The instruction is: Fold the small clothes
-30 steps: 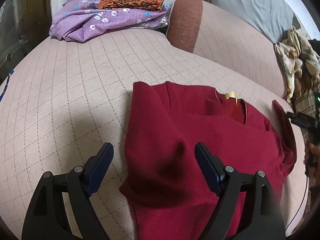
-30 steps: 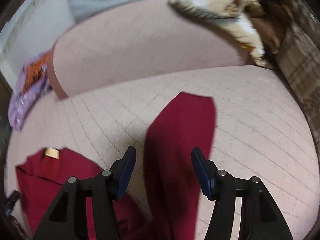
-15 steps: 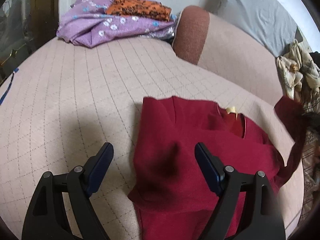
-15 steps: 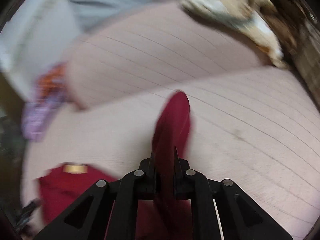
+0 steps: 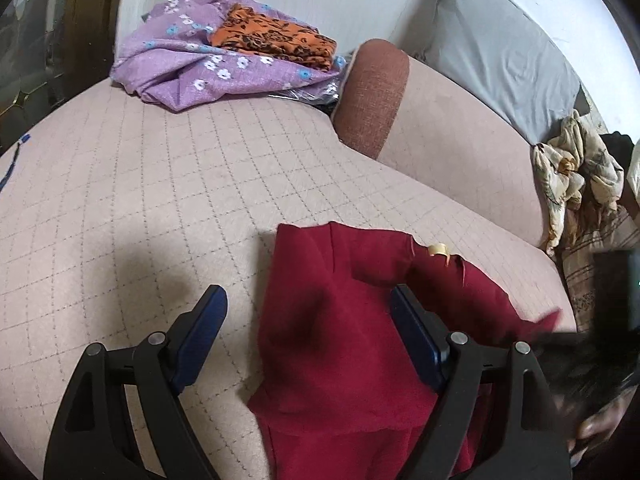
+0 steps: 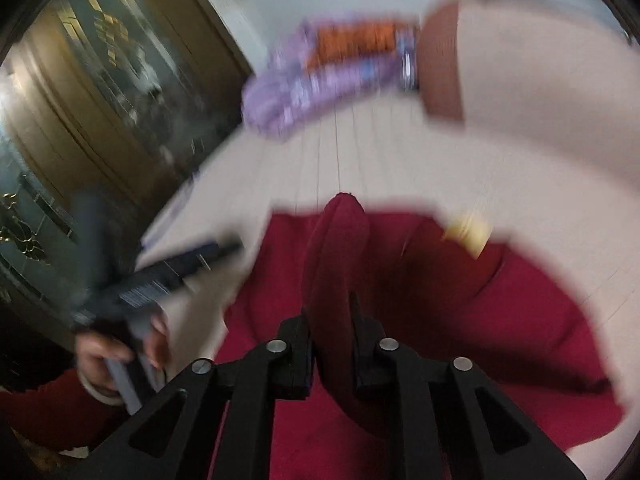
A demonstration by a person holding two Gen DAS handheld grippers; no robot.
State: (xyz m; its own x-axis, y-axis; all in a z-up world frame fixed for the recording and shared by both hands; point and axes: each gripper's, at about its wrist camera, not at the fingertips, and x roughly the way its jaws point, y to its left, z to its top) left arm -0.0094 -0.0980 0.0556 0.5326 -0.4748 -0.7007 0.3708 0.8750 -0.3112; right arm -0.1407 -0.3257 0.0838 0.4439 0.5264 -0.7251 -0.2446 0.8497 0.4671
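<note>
The right claw [image 6: 330, 320], its jaws just eased slightly, grasps the red garment's [image 5: 340, 320] sleeve [image 6: 340, 248] at frame centre, folding it inward over the body on the sofa [image 5: 160, 180], while the left claw [image 5: 308, 328] hovers released; laying it flat comes next.

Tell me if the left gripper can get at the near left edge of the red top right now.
Probably yes. The left gripper hangs open over the red top, whose left edge lies bare on the sofa seat between its fingers; the right gripper holds a sleeve further right.
</note>
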